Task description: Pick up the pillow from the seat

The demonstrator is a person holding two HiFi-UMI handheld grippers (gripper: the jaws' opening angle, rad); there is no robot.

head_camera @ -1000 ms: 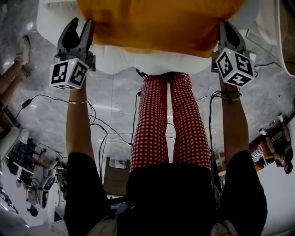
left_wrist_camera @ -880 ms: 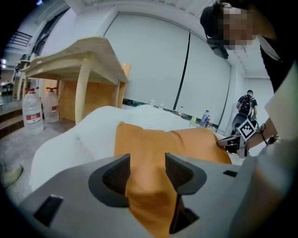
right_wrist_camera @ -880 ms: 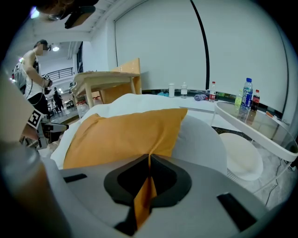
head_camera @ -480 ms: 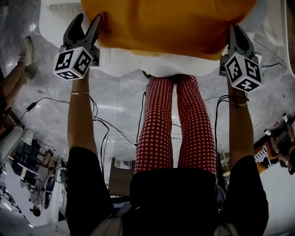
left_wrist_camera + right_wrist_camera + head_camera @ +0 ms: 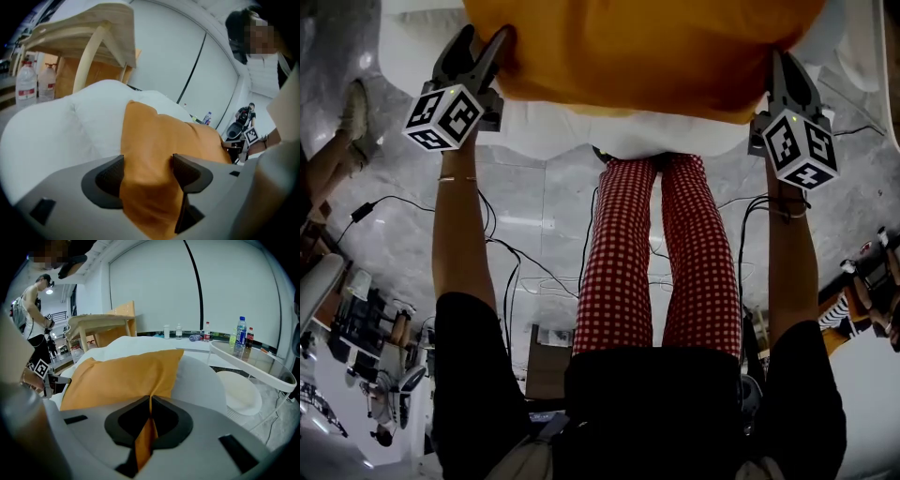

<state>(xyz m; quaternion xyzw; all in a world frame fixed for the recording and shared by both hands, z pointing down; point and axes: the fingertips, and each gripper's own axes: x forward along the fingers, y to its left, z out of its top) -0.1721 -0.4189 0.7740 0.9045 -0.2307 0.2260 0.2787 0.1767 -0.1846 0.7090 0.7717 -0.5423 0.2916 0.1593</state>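
Observation:
The orange pillow (image 5: 637,47) lies on the white cushioned seat (image 5: 553,127), across the top of the head view. My left gripper (image 5: 486,36) is at its left corner. Its jaws have just been opening and now stand wide, with the pillow's (image 5: 159,140) corner loose between the left gripper's (image 5: 147,168) pads. My right gripper (image 5: 783,61) is at the pillow's right corner. In the right gripper view the right gripper (image 5: 150,401) is shut on a thin fold of the pillow (image 5: 122,373), which rests against the seat (image 5: 201,376).
The person's legs in red checked trousers (image 5: 647,253) stand against the seat's front. Cables (image 5: 516,272) run over the grey floor. A wooden table (image 5: 79,33) and water bottles (image 5: 28,84) are beyond the seat. A glass side table (image 5: 253,364) with bottles (image 5: 240,336) stands on the right.
The left gripper's jaws have spread wider round the pillow's left corner, and that gripper has tilted a little. The right gripper has kept its grip in place.

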